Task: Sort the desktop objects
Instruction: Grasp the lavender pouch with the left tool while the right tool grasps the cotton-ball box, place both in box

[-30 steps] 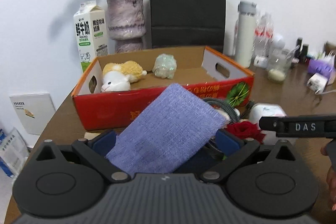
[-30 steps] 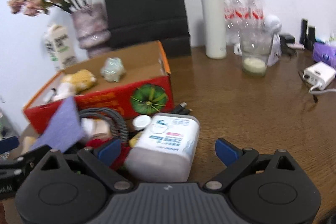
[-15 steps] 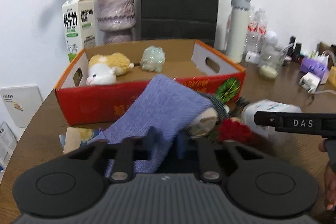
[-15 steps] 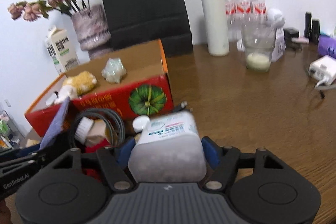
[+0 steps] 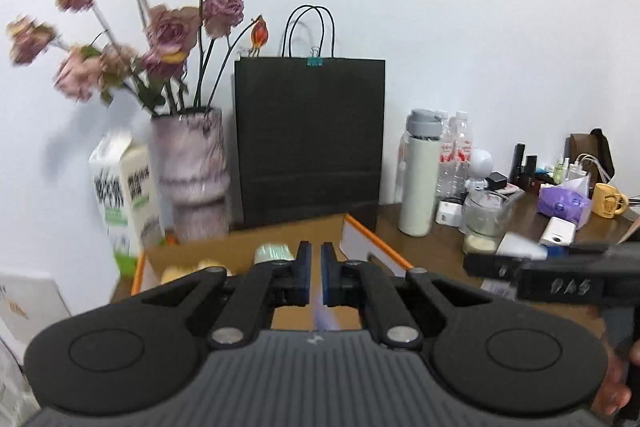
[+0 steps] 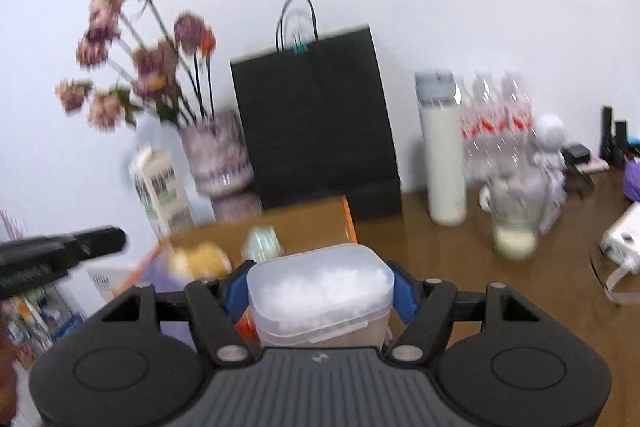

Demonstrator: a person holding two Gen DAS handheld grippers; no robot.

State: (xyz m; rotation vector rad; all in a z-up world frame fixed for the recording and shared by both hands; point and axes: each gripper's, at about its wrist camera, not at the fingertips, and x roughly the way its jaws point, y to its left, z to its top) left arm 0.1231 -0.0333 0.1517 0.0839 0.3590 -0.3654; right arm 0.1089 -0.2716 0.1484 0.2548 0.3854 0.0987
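Observation:
My left gripper (image 5: 316, 259) is shut on a purple cloth (image 5: 325, 317); only a thin strip of it shows between the blue pads, and the rest hangs hidden below. The right gripper (image 6: 320, 277) is shut on a translucent plastic tub (image 6: 320, 293) with white filling, held up off the table. Ahead of both lies the orange-rimmed cardboard box (image 5: 374, 241), holding a yellow plush toy (image 6: 200, 259) and a pale green object (image 6: 262, 241). The right gripper's black side bar (image 5: 560, 271) crosses the right of the left wrist view.
Behind the box stand a black paper bag (image 5: 310, 139), a vase of dried roses (image 5: 188, 155) and a milk carton (image 5: 124, 195). To the right are a white flask (image 5: 418, 183), water bottles (image 6: 496, 131), a glass jar (image 6: 514, 223), a white charger (image 6: 622, 239) and a yellow mug (image 5: 606, 199).
Both grippers closed, the left on the purple cloth and the right on the tub, and both rose from the table; the views now look over the box toward the wall.

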